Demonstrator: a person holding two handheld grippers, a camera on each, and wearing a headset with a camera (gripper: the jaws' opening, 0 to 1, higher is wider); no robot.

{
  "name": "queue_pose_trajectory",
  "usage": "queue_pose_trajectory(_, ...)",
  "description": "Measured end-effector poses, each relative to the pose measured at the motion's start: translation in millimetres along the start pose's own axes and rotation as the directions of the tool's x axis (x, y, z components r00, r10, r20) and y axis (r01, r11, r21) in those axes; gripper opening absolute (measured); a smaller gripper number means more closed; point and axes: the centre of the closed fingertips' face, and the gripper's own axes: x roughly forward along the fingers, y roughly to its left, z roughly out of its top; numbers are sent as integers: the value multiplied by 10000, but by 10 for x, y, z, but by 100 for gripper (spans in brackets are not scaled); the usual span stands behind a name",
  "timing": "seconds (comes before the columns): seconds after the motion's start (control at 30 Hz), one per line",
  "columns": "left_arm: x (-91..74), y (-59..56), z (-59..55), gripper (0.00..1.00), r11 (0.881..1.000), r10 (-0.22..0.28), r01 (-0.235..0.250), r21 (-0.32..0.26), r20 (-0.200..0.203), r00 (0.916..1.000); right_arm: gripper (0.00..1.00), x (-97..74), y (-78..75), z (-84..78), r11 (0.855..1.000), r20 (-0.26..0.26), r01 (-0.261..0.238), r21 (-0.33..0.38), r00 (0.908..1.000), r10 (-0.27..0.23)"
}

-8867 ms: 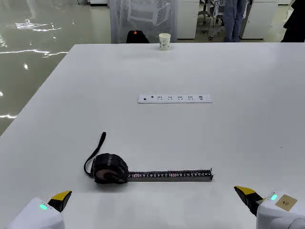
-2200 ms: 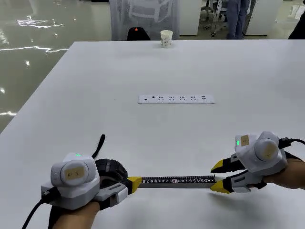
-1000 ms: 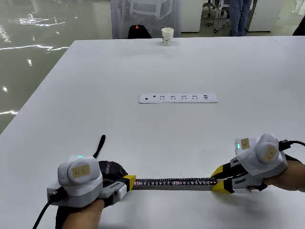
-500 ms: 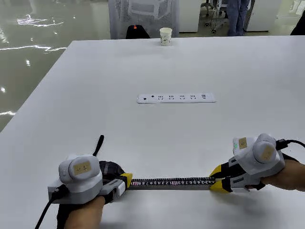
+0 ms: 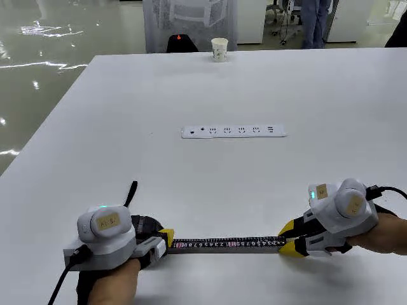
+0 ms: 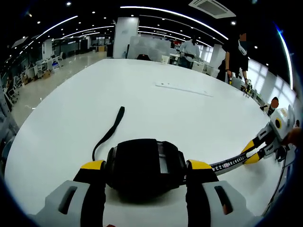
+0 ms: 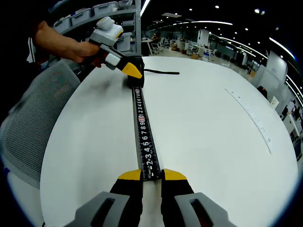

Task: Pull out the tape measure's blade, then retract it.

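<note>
Left gripper clamps tape measure case, right gripper pinches blade tip. Blade partly out; retract not yet done.

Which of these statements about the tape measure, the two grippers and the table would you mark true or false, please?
1. The left gripper has its jaws shut on the black round tape measure case. True.
2. The dark numbered blade is fully wound into the case. False: it lies stretched along the white table, from the case to the right gripper.
3. The right gripper pinches the blade's end between its jaws. True.
4. The white power strip lies under the blade. False: it lies farther out on the table, apart from the blade.
5. The white paper cup stands near the table's far edge. True.
</note>
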Motion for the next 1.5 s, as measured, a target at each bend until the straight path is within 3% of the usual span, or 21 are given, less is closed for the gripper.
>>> queue_pose_trajectory(0.83,2,12,-26,60,9992,207,-192,353,-435,9988,9,-14,5,-12,9999,-106,-1,-101,9999,0)
queue_pose_trajectory(1.5,-10,12,-44,58,9994,93,-73,329,-600,9982,9,-16,5,-16,10000,-117,-7,-71,9999,7)
